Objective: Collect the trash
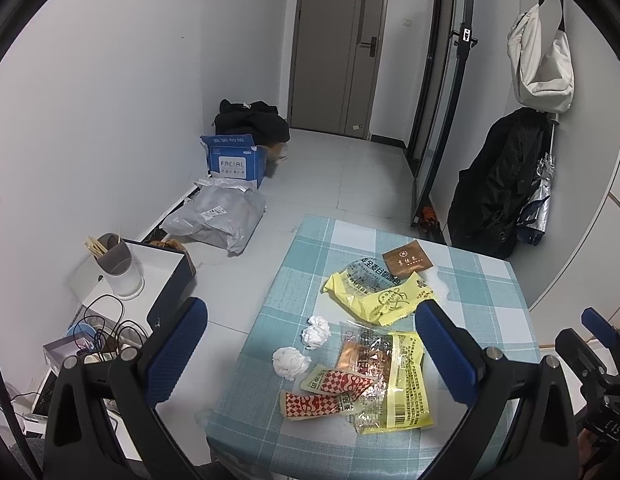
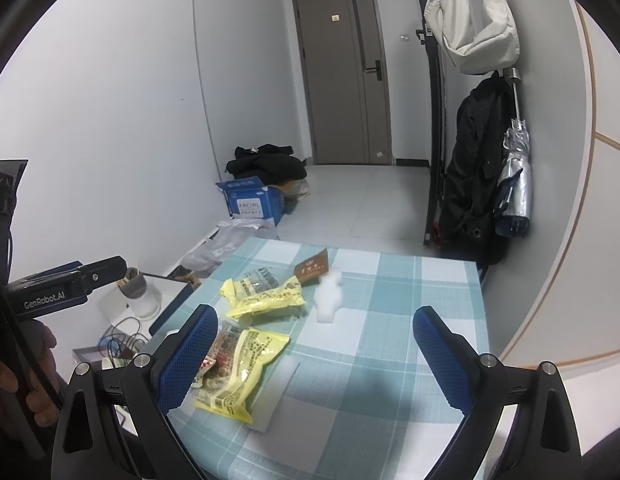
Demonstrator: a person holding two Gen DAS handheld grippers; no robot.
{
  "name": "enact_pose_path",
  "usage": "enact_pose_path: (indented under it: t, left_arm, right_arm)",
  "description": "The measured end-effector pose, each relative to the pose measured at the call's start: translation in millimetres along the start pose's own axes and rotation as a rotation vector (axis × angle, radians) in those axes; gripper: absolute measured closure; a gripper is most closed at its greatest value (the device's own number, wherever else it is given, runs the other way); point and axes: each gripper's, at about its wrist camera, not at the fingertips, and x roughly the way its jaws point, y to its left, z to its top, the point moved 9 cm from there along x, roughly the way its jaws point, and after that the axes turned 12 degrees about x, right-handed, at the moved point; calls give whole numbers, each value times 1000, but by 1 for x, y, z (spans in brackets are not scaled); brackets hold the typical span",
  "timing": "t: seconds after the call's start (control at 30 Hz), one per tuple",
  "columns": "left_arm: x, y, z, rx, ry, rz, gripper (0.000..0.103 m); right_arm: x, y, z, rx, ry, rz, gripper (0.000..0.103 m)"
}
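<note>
Partly behind the wide-apart right hand-held gripper [image 2: 314,356], the yellow wrapper [image 2: 238,372] hides; left hand-held gripper [image 1: 310,352] likewise spread.

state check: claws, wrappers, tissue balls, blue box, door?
left claw: open, empty
right claw: open, empty
yellow wrappers: torn open, flat on the table
tissue balls: crumpled, on the table
blue box: flaps open, on the floor
door: closed

The right hand-held gripper [image 2: 314,356] hangs wide open over the bench [image 2: 390,320] with the blue checked cloth. A yellow wrapper [image 2: 246,372] lies just beside its left finger. Past that wrapper lie another yellow wrapper [image 2: 266,296], a brown packet [image 2: 312,268] and a white tissue [image 2: 329,294].
</note>
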Motion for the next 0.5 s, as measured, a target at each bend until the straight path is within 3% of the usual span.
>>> enact_pose_path:
  t: [0.5]
  left_arm:
    - [2,-2,-2,3,11,-8,1]
  right_arm:
    - [1,-2,0,6,2,-8,4]
